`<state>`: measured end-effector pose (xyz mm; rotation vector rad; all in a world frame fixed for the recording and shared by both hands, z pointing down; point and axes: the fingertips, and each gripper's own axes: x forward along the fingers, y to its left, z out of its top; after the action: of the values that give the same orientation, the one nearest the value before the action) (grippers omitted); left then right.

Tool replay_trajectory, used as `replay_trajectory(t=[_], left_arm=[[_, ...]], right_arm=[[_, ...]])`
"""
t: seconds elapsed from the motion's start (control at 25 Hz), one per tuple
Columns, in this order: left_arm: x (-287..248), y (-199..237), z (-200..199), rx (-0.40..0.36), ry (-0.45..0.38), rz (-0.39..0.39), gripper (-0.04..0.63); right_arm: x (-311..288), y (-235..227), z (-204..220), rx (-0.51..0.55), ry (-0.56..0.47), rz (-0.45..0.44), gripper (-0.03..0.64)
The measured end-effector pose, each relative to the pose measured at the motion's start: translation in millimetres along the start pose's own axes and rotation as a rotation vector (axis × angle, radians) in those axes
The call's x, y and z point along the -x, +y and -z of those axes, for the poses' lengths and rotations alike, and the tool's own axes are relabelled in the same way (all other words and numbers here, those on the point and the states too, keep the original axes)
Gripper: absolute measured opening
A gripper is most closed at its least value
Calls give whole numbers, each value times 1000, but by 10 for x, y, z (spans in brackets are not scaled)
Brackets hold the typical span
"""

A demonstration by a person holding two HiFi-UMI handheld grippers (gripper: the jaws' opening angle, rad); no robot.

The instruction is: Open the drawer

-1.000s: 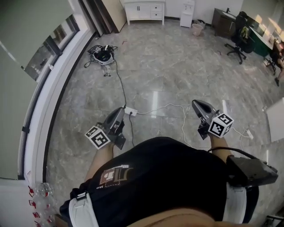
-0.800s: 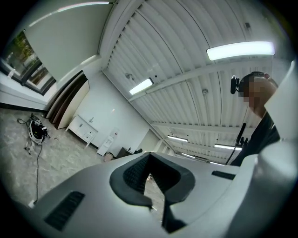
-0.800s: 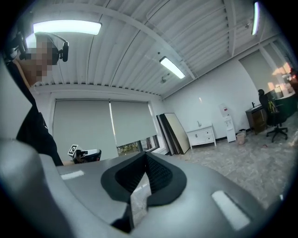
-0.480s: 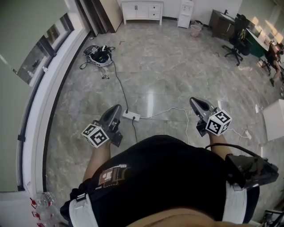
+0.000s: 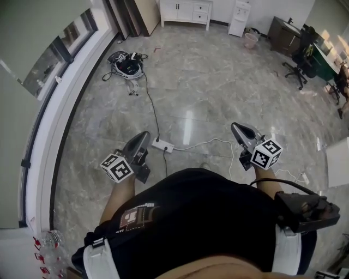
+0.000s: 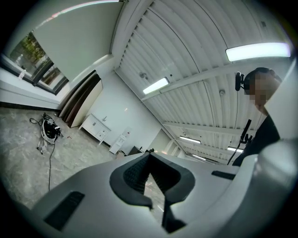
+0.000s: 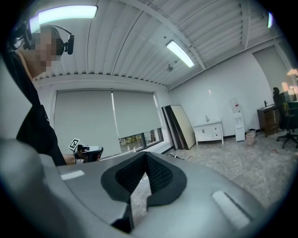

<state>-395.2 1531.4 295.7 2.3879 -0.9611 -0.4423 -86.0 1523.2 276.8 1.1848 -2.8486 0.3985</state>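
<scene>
Floor (image 5: 218, 82): an open stretch of polished marble, on which everything in the room stands.
Window wall (image 5: 60, 125): it curves along the floor's left edge, with its blinds drawn most of the way down.
Person (image 5: 202, 218): stands near the floor's near edge in a black shirt, facing the far wall and holding both tools out at waist height.
White cabinet (image 5: 185, 12): the only drawers in sight are in its front. It sits at the floor's far edge, well apart from the person, with every drawer front flush.
Task, as judged: not yet begun, since neither tool is near a handle.
Office chair (image 5: 301, 60): stands by the floor's far right corner, off the straight line to the cabinet.
Left hand-held gripper (image 5: 143, 134): its jaws are pressed together with nothing between them. It points ahead roughly level, which reads as a carrying pose.
Right hand-held gripper (image 5: 235, 126): likewise pressed together and empty, aimed across the room.
Gear bundle (image 5: 128, 64): a tangle of kit and straps lies near the left edge, beside the likely path.
Cable (image 5: 150, 103): runs from that bundle to a power strip (image 5: 162, 145) just ahead of the person. Judged a trip hazard.
Waste bin (image 5: 251, 39): stands at the far edge, to the right of the cabinet.
Bottle (image 5: 52, 238): sits in the near left corner, out of the way.
</scene>
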Motion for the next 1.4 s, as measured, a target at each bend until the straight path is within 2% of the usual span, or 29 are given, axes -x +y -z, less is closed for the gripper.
replay_trajectory(t=[0.16,0.32,0.56,0.68,0.88,1.0,1.2,1.4], left_arm=[[-409,93,8,-46,3,-60,-2],[-1004,163,-68,-45,-27,-118,-2],[-2229,-39,-86,-90,-48,-97,-2],[-2678,-92,3,-101,-2,-93,-2],[-3125,10,20,-116,66,-101,-2],[-3479,146,70,-107,93,-74,-2],[-4095,526,154,-74,148,16,-2],[-4757,1098,-108,-41,172,119,-2]], right_arm=[[-122,-614,-45,-15,-24,-33,2],[-241,-1327,-366,-15,-47,-65,2],[-189,-2397,-822,27,-68,-96,2],[-152,-2840,-907,3,-80,-77,2],[-134,-3273,-850,-43,-92,-43,2],[-143,-3549,-772,-68,-91,-7,2],[-298,-3914,-803,-59,-88,73,2],[-764,-4324,-1038,-26,-87,160,2]])
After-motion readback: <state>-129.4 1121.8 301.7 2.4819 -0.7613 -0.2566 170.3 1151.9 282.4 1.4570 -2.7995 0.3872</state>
